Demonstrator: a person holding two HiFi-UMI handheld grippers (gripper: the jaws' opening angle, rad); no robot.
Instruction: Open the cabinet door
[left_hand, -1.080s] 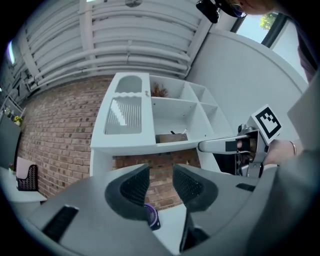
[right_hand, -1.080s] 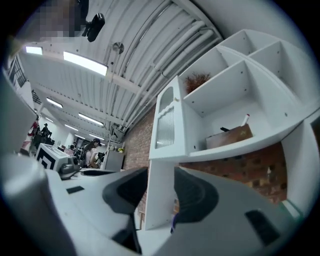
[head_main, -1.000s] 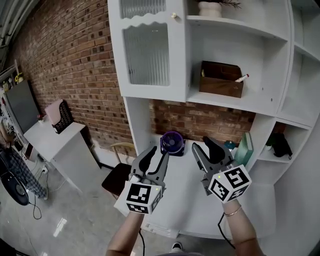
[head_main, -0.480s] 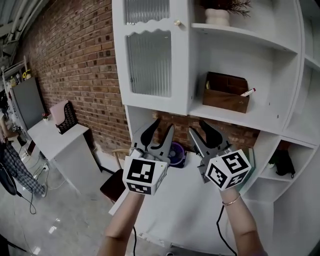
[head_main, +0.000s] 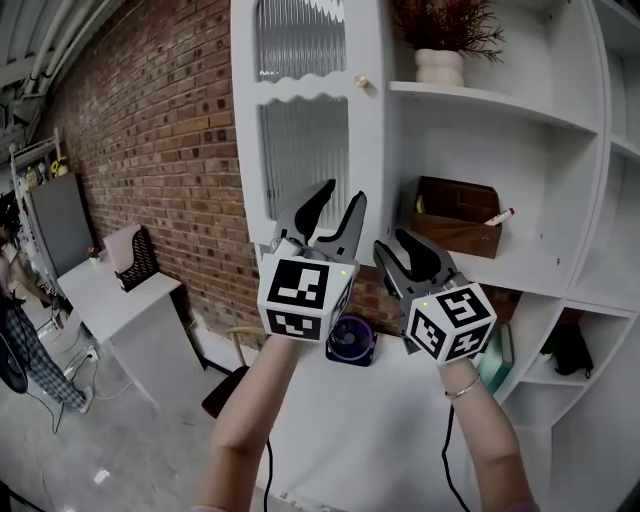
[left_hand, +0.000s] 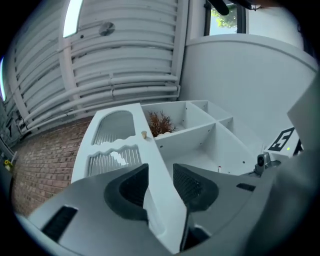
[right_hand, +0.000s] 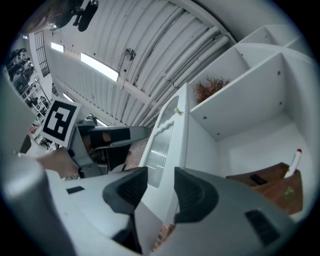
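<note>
The white cabinet door (head_main: 300, 120) with ribbed glass panes is closed, and its small round knob (head_main: 360, 82) sits at its right edge near the top. My left gripper (head_main: 338, 205) is raised in front of the door's lower pane, below the knob. Its jaws have just been opening and nothing is between them. In the left gripper view the door (left_hand: 112, 145) and knob (left_hand: 144, 134) lie beyond the left gripper (left_hand: 160, 180). My right gripper (head_main: 397, 245) is open and empty, lower and to the right, before the open shelves. Its own view shows the door (right_hand: 162, 145) ahead.
Right of the door, open shelves hold a wooden box (head_main: 455, 228) with a marker and a vase of dried plant (head_main: 440, 65). A purple fan (head_main: 350, 340) stands on the white counter below. A brick wall and a white side table (head_main: 110, 300) are at the left.
Both grippers have risen from counter height to the level of the door's lower pane, the left one more. The head view has tilted upward.
</note>
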